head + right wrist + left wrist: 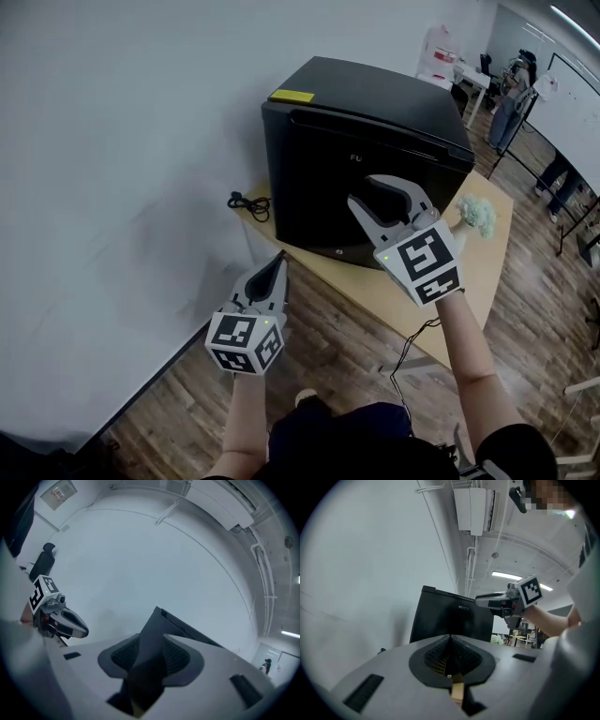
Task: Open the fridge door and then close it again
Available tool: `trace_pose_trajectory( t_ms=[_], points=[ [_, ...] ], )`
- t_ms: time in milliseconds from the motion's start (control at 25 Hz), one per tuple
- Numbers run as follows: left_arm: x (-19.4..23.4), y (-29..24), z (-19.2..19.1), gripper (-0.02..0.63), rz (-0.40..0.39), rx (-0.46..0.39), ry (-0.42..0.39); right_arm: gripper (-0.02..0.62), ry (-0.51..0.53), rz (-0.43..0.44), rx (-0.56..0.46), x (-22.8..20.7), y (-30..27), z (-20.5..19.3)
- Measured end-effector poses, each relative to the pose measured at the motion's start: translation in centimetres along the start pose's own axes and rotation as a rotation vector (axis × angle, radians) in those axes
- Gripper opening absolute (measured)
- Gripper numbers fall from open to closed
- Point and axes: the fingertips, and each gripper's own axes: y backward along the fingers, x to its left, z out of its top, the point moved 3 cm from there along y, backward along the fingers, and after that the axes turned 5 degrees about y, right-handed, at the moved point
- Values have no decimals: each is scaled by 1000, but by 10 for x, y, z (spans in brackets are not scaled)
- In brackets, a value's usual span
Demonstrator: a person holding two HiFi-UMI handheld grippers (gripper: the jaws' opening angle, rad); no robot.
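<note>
Head view: black fridge is sitting on a light wooden table beside the white wall, its front facing the person.
Door state: fridge door is sitting shut, flush with the cabinet, no gap showing along its top edge.
Fridge top: yellow sticker is lying near the back left corner.
Right side: right gripper is hanging in front of the door's face, tips pointing at it, marker cube facing up.
Right jaws: standing clearly apart, pads bare, nothing between them. Right gripper view is showing only the fridge's top corner through the gap, further off.
Contact: cannot tell whether the right tips are touching the door. They are pressing on nothing.
Left side: left gripper is hovering lower, at the left, off the table's near edge and over the wooden floor, apart from the fridge.
Left jaws: pressed together, tips meeting in a single line in the left gripper view, gripping nothing.
Cross-check: left gripper view is looking up at the fridge, with the right gripper showing by its upper right edge.
Table extras: black cable is lying coiled left of the fridge. A fluffy green-white thing is sitting at the right.
</note>
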Motion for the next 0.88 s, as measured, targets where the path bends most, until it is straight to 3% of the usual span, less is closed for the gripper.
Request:
trace_pose_trajectory(
  t_ms=[120, 400, 600, 880],
  points=[
    [5, -6, 1, 6, -6, -3, 5, 170, 101, -5, 40, -15, -14, 8],
    [14, -13, 7, 6, -21, -7, 3, 189, 346, -15, 212, -48, -53, 5],
    [19, -20, 9, 6, -30, 0, -19, 187, 423, 42, 345, -56, -74, -4],
    [22, -30, 4, 6, -51, 8, 5, 172, 500, 8, 470, -56, -91, -19]
  ],
)
